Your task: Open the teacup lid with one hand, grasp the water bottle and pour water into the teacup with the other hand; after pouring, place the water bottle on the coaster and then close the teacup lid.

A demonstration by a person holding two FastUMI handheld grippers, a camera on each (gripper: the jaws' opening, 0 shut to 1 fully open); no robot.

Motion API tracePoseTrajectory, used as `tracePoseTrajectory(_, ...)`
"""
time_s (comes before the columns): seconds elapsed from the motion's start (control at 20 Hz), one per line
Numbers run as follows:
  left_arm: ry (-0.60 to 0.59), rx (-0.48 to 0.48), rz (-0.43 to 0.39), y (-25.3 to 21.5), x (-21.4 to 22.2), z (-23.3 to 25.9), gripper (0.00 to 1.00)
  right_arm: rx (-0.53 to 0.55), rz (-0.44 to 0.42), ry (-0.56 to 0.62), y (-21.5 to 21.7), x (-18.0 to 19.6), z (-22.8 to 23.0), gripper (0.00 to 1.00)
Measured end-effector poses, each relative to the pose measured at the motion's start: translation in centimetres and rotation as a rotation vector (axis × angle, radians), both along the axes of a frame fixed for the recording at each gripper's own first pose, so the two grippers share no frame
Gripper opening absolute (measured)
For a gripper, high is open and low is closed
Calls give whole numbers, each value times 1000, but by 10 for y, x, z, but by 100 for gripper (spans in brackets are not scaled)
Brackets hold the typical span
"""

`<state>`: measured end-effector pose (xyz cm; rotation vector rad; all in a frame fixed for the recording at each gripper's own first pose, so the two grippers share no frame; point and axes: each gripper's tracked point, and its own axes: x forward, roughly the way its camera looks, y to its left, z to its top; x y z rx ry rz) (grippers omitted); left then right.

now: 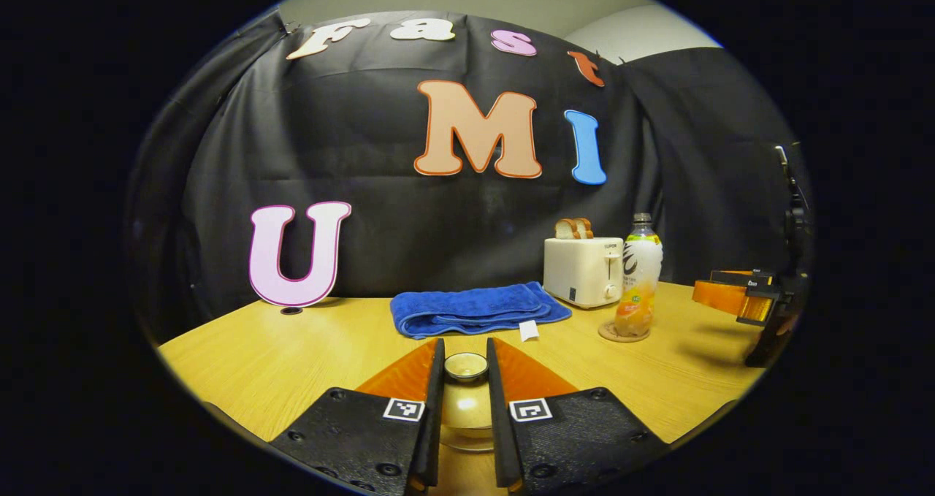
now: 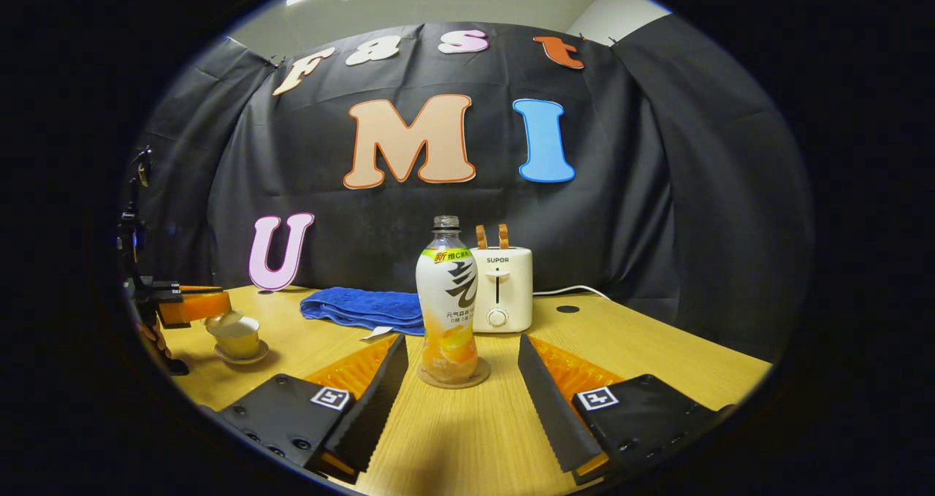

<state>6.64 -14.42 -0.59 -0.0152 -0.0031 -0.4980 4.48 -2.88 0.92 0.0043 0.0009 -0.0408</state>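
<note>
The left tongs sit low over the desk with their two fingers drawn close on either side of the teacup lid's knob, the lid itself lying between them. In the right gripper view the lid looks tilted and lifted off the teacup, which stands on its saucer near the desk's left edge; so I judge the left tongs to be pinching the lid, though whether both fingers truly press on it cannot be told for certain.

Further right, the blue towel lies folded against the back wall, and the toaster stands just beside the water bottle. The bottle stands upright, long axis vertical, on the coaster, straight ahead of the right tongs and centred between their fingers.

The right tongs are spread wide and hold nothing, with the bottle just beyond their fingertips. They are the nearer pair, and a forward move should bring the fingers around the bottle's lower body.
</note>
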Motion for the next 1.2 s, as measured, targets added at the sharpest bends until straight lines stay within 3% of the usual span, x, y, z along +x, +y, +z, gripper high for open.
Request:
tracePoseTrajectory(0.45,98,75,-36,-11,7,-20,28,0,5,2,0,0,-1,96)
tracePoseTrajectory(1.15,108,89,-50,-14,7,-20,29,1,12,2,1,0,-1,96)
tracePoseTrajectory(1.2,107,88,-50,-14,7,-20,37,1,14,2,2,0,-1,96)
